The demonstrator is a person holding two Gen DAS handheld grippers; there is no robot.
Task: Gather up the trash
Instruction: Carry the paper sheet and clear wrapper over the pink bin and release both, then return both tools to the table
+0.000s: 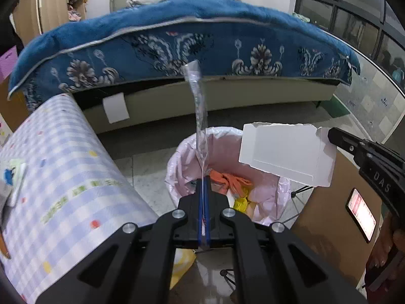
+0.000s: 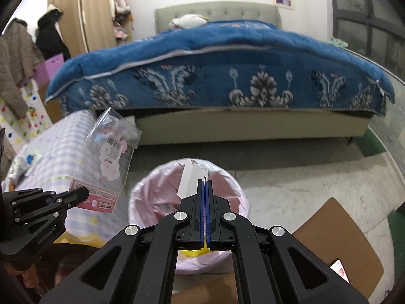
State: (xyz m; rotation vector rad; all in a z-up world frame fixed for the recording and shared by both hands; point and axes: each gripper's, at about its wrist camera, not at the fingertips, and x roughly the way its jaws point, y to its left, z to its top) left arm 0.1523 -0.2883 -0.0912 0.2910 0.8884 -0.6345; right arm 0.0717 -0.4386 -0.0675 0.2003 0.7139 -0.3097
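Left wrist — left tool (image 1: 204, 177) clamping plastic wrapper (image 1: 198, 116), right tool (image 2: 205, 181) pinching cardboard (image 2: 191, 181)

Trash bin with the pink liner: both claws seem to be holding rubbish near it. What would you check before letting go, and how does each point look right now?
1. Left gripper shut on clear plastic wrapper: ok.
2. Right gripper shut on torn white cardboard: ok.
3. Trash bin open, with room: ok.
4. Cardboard over bin opening: ok, in the right wrist view.
5. Wrapper fully over opening: cannot tell.
6. Grippers apart from each other: ok.
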